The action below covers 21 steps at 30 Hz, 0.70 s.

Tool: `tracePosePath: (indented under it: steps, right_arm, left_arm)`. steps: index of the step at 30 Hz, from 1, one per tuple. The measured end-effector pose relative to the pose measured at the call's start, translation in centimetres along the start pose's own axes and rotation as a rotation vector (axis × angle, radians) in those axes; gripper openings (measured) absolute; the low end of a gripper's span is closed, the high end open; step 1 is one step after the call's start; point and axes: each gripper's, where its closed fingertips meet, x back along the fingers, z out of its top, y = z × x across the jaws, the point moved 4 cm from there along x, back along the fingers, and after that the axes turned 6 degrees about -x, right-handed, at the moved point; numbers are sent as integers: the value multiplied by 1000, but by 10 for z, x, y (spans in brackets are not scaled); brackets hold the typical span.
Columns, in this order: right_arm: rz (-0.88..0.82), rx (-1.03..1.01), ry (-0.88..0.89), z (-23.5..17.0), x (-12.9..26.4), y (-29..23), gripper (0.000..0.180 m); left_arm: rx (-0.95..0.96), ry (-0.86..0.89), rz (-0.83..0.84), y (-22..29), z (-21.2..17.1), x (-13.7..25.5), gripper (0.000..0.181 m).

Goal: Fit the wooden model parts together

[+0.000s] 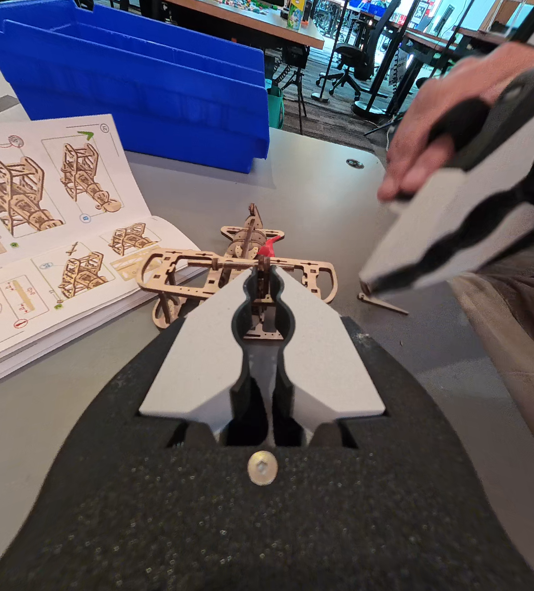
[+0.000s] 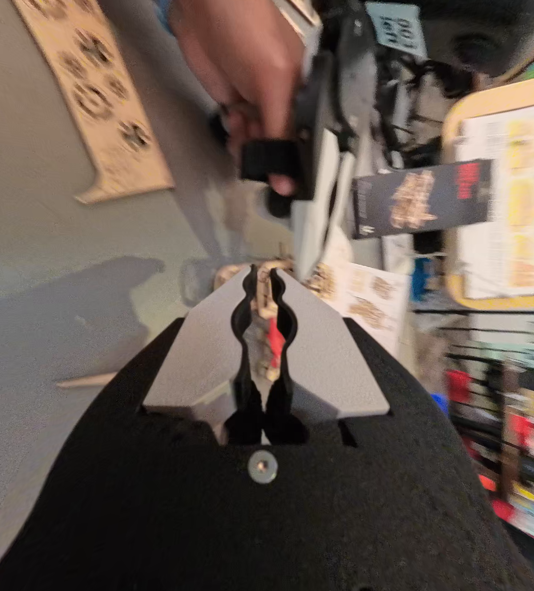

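Left wrist view. Item: wooden model plane point(image 1: 236, 265), laser-cut ply, standing on the grey desk point(image 1: 307, 198) just beside the open instruction booklet point(image 1: 51, 230). A red piece point(image 1: 268, 248) sits at its middle. The left gripper point(image 1: 261, 275) has its jaws drawn narrow around an upright wooden part at the centre of the wing; the pads appear to touch it, so judged as holding the model. The right gripper point(image 1: 368, 284) hangs to the right, apart from the model, its jaws nearly closed with nothing seen between them; a hand point(image 1: 435, 128) grips its handle. A loose wooden stick point(image 1: 384, 303) lies on the desk below its tips. Blue bins point(image 1: 137, 80) stand behind.

Right wrist view. Heavily blurred. The right gripper point(image 2: 260, 271) shows only a slim gap between its jaws; the model and red piece point(image 2: 273, 339) show through the gap, beyond the tips rather than clamped. A punched parts sheet point(image 2: 99, 96) lies on the desk.

Handling, judged: very light, stiff but brittle. Thin fretwork and slender spars would likely snap under a hard pinch or twist. Best taken at the thick central fuselage frame, not at wingtips or struts. Friction-fit joints call for straight, gentle pressure.
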Motion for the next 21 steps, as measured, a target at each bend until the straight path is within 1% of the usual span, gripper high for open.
tracePosePath:
  steps: [2, 4, 5, 7, 9, 12, 21]
  right_arm:
    - [-83, 115, -61, -12, 1, 15, 6]
    - [-102, 194, -104, -23, -3, 21, 7]
    - [-107, 223, -98, -24, -5, 22, 7]
    - [-102, 266, -76, -20, -6, 21, 7]
    - [-66, 292, -90, -21, -10, 17, 6]
    - [-64, 355, -97, -24, -13, 16, 7]
    - [16, 624, -88, -17, -8, 8, 6]
  left_arm:
    - [14, 12, -14, 1, 1, 1, 4]
    - [28, 25, -27, 1, 2, 1, 4]
    - [35, 30, -36, 2, 3, 1, 4]
    - [42, 34, -44, 3, 3, 0, 4]
    - [45, 35, -51, 5, 4, -1, 4]
    - [53, 37, -67, 7, 4, -2, 4]
    - [60, 33, -83, 10, 4, -4, 4]
